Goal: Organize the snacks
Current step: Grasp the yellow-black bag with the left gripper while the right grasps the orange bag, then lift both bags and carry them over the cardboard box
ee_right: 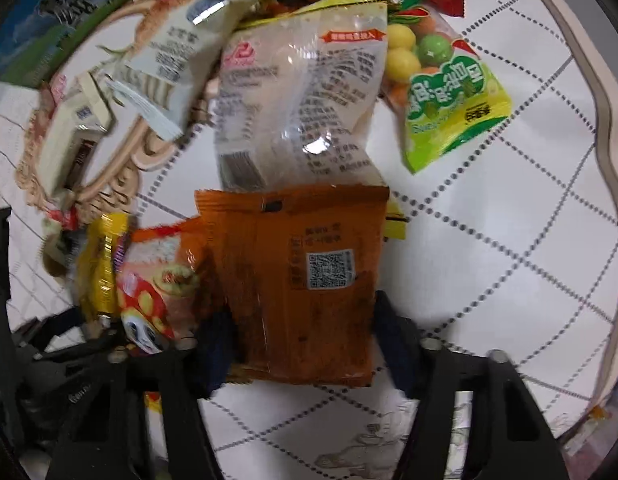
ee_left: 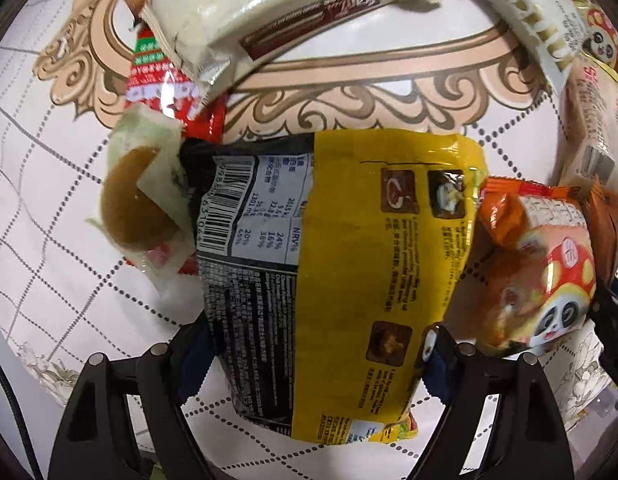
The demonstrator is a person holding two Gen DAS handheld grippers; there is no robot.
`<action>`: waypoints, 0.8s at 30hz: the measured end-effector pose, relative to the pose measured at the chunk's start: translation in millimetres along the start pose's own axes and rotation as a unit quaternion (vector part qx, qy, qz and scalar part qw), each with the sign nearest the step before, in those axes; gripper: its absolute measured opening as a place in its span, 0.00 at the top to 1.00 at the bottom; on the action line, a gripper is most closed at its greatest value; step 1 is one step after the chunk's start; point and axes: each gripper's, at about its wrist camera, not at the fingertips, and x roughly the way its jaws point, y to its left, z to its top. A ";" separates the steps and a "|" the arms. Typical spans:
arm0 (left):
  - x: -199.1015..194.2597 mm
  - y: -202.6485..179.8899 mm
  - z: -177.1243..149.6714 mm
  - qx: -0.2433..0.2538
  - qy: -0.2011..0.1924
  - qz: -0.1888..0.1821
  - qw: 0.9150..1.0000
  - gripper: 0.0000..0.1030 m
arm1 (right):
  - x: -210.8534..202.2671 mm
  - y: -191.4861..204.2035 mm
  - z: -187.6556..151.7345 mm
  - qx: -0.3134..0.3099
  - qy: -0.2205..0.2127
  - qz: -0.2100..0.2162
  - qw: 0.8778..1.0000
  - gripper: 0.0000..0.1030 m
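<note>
Surveying the tablecloth, white with a dotted lattice and a tan scroll border, we take the yellow-and-black noodle packet as our landmark; it is the largest item and lies flat on the cloth. The left gripper has its fingers either side of the packet's near end, pads pressing its edges, so we judge it clasped. The packet looks light, crinkly and slippery, with brittle contents; a hold across the narrow end, as now, should serve, provided the squeeze is moderate.

To the right of the landmark, the orange sachet sits between the right gripper fingers, which close against its sides; we judge it held. It appears thin, limp and glossy, likely to fold or slide, so a grip well in from the sealed edge is advisable. Beyond it lies a clear-fronted white pouch, and further right a green candy bag of round sweets.

Between the landmark and the sachet rests a small panda-print packet, soft and puffy. Beyond the landmark lies a cream wafer pack; to its left, a red-and-green wrapper and a pale wrapped cake.

Sorting looks to be at an early stage, with the items loosely heaped.
</note>
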 end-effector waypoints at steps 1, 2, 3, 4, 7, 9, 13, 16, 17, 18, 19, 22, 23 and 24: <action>3.6 0.4 0.1 -0.003 0.000 -0.005 1.000 0.17 | 0.4 -0.4 -1.1 -0.004 0.009 -0.010 1.000 0.44; 12.3 1.5 -9.2 -0.004 -0.002 -0.008 1.000 0.17 | -0.3 -1.2 -2.7 -0.009 0.015 -0.021 1.000 0.44; 13.1 3.0 -11.1 -0.005 -0.006 -0.010 1.000 0.17 | -1.2 -2.1 -4.5 -0.015 0.016 -0.027 0.999 0.44; 11.0 6.0 -13.0 -0.005 -0.007 -0.011 1.000 0.17 | -0.5 -3.7 -6.0 -0.020 0.020 -0.034 0.999 0.44; 18.3 10.0 -3.6 -0.007 -0.012 -0.008 1.000 0.17 | 2.4 -11.1 -7.9 -0.018 0.027 -0.032 0.999 0.43; 20.2 13.5 -2.7 -0.021 -0.019 -0.008 1.000 0.19 | 4.1 -13.2 -8.0 -0.017 0.025 -0.031 0.999 0.43; 17.9 28.8 -10.1 -0.071 -0.028 -0.009 0.997 0.19 | 3.8 -12.7 -10.0 -0.005 0.011 -0.031 0.999 0.43; 25.5 33.3 -11.9 -0.062 -0.021 -0.015 0.998 0.18 | -0.3 -17.9 -12.5 0.002 0.009 -0.028 1.000 0.43; 27.9 33.9 -10.9 -0.056 -0.020 -0.017 0.998 0.17 | -0.3 -20.3 -13.3 0.004 0.009 -0.026 1.000 0.43; 29.3 31.4 -9.0 -0.049 -0.017 -0.019 0.998 0.17 | 0.6 -21.7 -12.7 0.007 0.010 -0.022 1.000 0.42; 31.5 31.6 -7.4 -0.043 -0.017 -0.021 0.999 0.17 | 2.5 -22.7 -13.2 0.008 0.011 -0.016 1.000 0.39; 33.5 35.0 -9.1 -0.038 -0.021 -0.021 0.999 0.17 | 2.5 -24.2 -9.0 0.015 0.014 -0.008 1.000 0.35; 34.8 36.0 -9.5 -0.037 -0.024 -0.020 0.999 0.18 | 3.0 -22.9 -8.2 0.015 0.014 -0.010 1.000 0.35; 32.0 35.0 -10.5 -0.035 -0.027 -0.016 0.999 0.18 | 3.1 -22.9 -8.0 0.015 0.012 -0.013 1.000 0.35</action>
